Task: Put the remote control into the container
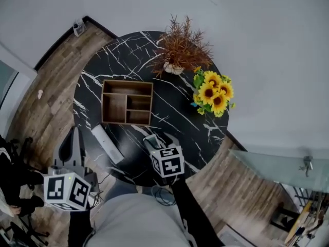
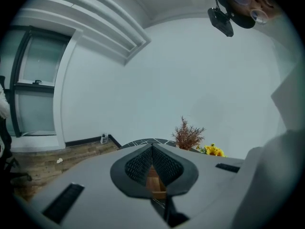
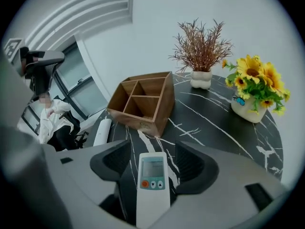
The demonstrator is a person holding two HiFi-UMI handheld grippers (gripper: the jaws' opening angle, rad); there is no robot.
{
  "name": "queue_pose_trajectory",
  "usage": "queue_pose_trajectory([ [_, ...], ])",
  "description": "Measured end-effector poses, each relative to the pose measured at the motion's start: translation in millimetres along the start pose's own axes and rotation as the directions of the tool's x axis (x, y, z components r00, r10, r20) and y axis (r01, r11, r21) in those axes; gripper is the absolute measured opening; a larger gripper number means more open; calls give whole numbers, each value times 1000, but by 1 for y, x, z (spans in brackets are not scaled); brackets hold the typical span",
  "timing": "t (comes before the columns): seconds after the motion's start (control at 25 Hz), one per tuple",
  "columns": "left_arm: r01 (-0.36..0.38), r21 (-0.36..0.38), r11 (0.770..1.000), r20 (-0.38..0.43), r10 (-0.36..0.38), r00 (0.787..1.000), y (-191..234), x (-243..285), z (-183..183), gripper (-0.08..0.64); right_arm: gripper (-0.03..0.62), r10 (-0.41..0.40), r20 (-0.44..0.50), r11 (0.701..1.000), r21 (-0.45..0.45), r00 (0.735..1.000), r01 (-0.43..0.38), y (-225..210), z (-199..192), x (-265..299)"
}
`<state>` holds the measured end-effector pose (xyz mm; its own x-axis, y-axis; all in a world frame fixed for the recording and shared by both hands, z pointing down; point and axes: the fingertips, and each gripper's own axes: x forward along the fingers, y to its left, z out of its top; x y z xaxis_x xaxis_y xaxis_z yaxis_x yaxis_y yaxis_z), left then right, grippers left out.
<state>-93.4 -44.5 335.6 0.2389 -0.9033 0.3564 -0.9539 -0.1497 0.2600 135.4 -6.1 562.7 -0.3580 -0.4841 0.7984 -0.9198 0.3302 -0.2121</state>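
Note:
A white remote control with a small screen (image 3: pixel 152 185) lies on the black marble table (image 1: pixel 175 117), between the jaws of my right gripper (image 3: pixel 152 152). The jaws stand wide, with a gap on each side of the remote, so the pads do not press on it. In the head view this gripper (image 1: pixel 152 140) is at the table's near edge, short of the wooden container (image 1: pixel 127 82). The container (image 3: pixel 162 104) has several empty compartments. My left gripper (image 2: pixel 152 149) is shut on nothing and held off the table's left edge (image 1: pixel 71 148).
A second, long white remote (image 1: pixel 108 144) lies on the table left of my right gripper. A vase of dried twigs (image 1: pixel 177 50) and a pot of sunflowers (image 1: pixel 213 91) stand at the far right. A seated person (image 3: pixel 52 120) is off to the left.

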Motion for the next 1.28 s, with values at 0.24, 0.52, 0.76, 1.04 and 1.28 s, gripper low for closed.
queue_pose_trajectory([
  [0.24,6,-10,1000,-18,-6,1000,19,11,0,9,273,-28,-78,1000,-12,997,27,2,-16,19],
  [0.52,6,-16,1000,-33,-7,999,32,19,-2,9,275,-44,-121,999,-4,992,44,0,-27,35],
  [0.76,5,-19,1000,-46,-6,999,38,21,-4,9,275,-36,-173,999,2,984,37,7,-34,39],
  [1.04,-5,-22,1000,-54,4,999,47,22,-5,9,273,-46,-229,999,-12,972,45,8,-45,48],
  [1.28,-9,-33,999,-50,8,999,50,24,-5,9,273,-64,-257,998,-28,964,59,6,-47,52],
])
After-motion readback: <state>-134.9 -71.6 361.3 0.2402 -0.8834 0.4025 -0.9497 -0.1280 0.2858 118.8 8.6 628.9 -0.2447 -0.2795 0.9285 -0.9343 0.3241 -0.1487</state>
